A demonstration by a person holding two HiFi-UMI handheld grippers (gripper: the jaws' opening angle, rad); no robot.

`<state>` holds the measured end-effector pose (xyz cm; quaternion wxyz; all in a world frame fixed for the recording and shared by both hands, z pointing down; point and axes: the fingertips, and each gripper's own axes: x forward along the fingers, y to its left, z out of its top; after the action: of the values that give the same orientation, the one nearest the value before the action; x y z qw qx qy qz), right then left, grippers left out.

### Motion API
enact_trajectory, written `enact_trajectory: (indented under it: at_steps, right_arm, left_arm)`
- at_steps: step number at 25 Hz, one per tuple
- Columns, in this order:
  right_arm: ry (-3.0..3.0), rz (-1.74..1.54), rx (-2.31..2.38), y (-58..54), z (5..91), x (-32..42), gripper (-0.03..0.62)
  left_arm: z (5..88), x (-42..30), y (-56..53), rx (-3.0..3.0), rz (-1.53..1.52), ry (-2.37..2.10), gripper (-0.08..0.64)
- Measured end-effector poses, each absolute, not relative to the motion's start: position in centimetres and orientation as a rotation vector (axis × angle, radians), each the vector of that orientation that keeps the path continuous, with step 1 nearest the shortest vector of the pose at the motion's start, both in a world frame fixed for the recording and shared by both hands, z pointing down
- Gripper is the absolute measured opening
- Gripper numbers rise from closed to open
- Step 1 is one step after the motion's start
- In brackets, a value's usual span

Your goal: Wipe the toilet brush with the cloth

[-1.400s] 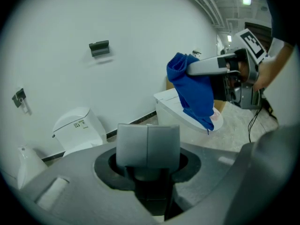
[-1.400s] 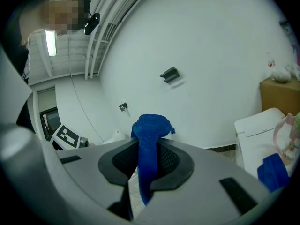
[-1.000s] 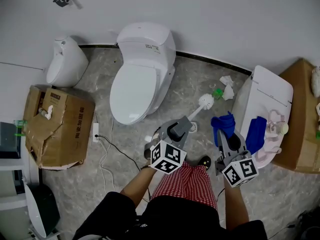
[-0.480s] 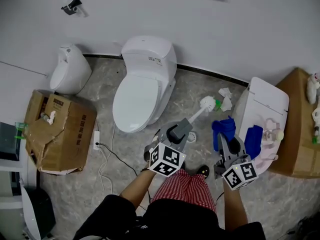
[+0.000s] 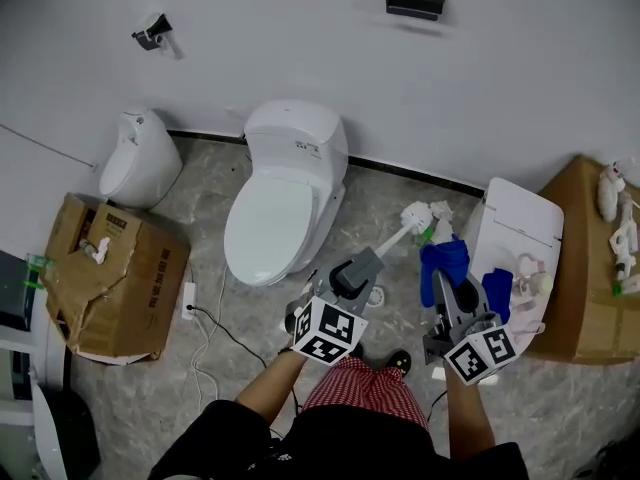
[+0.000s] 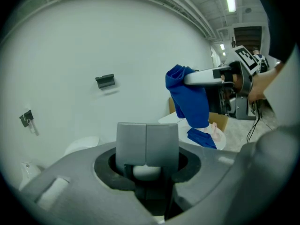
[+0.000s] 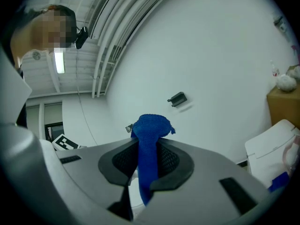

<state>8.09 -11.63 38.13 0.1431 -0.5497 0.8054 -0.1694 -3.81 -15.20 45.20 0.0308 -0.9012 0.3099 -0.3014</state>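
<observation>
Left tongs (image 5: 368, 262) clamp the toilet brush (image 5: 412, 213); right tongs (image 5: 440, 286) clamp the cloth (image 5: 446, 259) beside it.

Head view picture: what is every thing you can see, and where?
toilet: one, white, against the wall
small fixture: one, white, left of the toilet
cardboard box: two, brown, far left and far right
unit: one, white, beside the right box
cloth: two, blue, one in the right gripper, one on the unit
toilet brush: one, white, in the left gripper
left gripper: grey, shut on the toilet brush
right gripper: grey, shut on the cloth
</observation>
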Motion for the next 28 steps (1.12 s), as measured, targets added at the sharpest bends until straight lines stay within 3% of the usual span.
enact_trajectory:
  at_steps: [28]
  right_arm:
    - [2.319, -0.217, -1.359, -11.8, 25.1, 6.8, 0.071]
  left_arm:
    - [32.4, -2.6, -15.4, -2.782, -0.631, 0.977, 0.158]
